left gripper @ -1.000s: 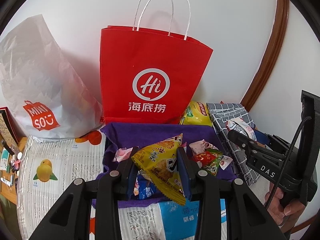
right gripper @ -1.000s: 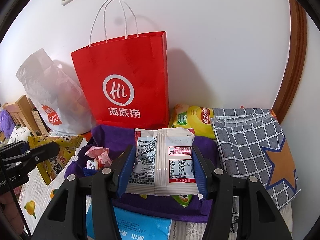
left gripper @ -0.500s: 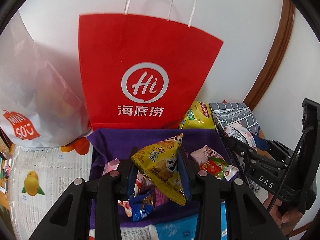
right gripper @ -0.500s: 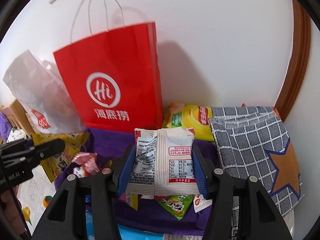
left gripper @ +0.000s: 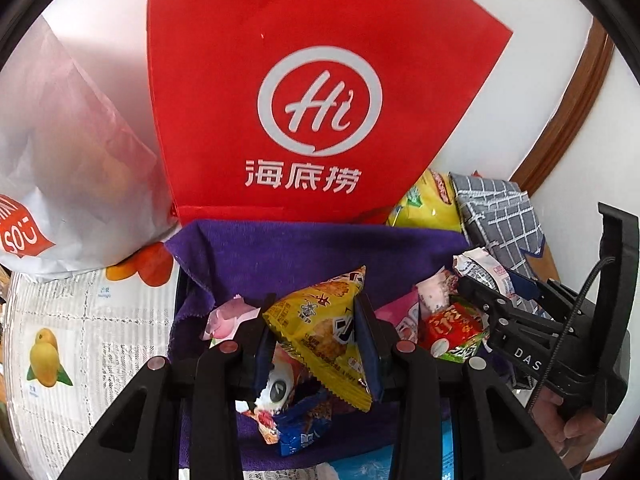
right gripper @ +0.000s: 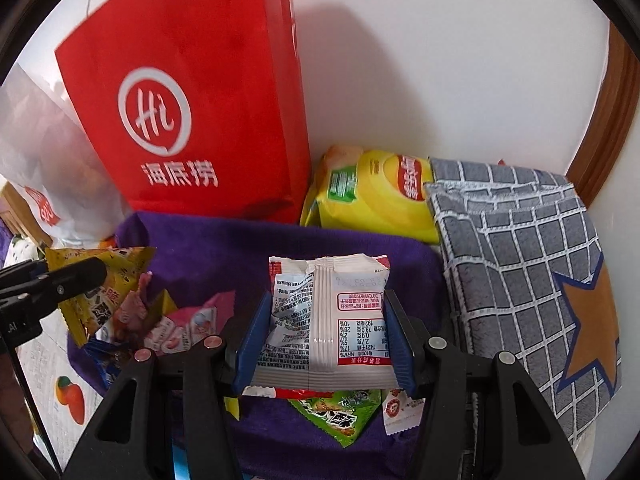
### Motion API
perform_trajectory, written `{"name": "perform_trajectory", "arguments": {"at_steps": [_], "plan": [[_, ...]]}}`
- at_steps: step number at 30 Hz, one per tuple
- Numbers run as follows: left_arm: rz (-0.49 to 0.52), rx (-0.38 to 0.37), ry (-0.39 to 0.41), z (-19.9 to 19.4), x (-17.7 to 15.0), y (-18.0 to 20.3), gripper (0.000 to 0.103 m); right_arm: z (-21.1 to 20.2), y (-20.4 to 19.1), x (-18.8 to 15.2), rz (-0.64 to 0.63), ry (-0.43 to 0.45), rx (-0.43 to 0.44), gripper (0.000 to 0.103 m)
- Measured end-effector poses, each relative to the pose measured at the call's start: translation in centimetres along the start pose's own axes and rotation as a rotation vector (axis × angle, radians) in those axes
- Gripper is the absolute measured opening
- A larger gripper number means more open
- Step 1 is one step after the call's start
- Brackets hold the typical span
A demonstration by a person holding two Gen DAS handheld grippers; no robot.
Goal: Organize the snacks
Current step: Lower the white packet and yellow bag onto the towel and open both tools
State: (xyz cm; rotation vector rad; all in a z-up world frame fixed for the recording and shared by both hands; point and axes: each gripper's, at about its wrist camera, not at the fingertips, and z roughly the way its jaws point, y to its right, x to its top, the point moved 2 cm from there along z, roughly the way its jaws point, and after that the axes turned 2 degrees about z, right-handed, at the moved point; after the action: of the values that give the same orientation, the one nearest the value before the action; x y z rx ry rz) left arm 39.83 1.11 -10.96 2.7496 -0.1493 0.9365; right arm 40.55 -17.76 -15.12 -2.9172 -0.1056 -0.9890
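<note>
While the left hand-held gripper [left gripper: 316, 344] clamps a yellow triangular snack [left gripper: 324, 332] and the right hand-held gripper [right gripper: 324, 344] pinches a white packet [right gripper: 328, 320], both hang over the purple-lined box [right gripper: 224, 248]. A red paper bag [left gripper: 312, 92] stands at 12 o'clock. Only the right view shows the green packet [right gripper: 340, 416] beneath; only the left shows a blue wrapper [left gripper: 304, 428].

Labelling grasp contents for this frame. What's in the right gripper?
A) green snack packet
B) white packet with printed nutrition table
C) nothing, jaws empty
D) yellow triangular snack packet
B: in the right wrist view the right gripper has its blue pads pressed on both sides of the white packet, above the purple cloth; the yellow packet is in the left gripper.
</note>
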Motion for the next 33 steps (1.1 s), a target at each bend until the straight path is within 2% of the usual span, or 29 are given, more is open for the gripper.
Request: {"name": "perform_trajectory", "arguments": {"at_steps": [13, 29, 31, 33], "plan": [[0.028, -0.003, -0.047, 1.3, -0.6, 1.0, 0.035, 1.4, -0.7, -0.6, -0.03, -0.046, -0.009, 0.055], [0.052, 0.013, -0.04, 1.2, -0.6, 1.9, 0.038, 1.1, -1.0, -0.4, -0.052, -0.055, -0.008, 0.057], [0.056, 0.022, -0.044, 1.2, -0.6, 2.1, 0.043, 0.5, -1.0, -0.2, -0.051, -0.036, -0.008, 0.069], [0.063, 0.026, -0.035, 0.9, -0.5, 2.3, 0.044, -0.2, -1.0, -0.1, -0.054, -0.019, -0.006, 0.072]]}}
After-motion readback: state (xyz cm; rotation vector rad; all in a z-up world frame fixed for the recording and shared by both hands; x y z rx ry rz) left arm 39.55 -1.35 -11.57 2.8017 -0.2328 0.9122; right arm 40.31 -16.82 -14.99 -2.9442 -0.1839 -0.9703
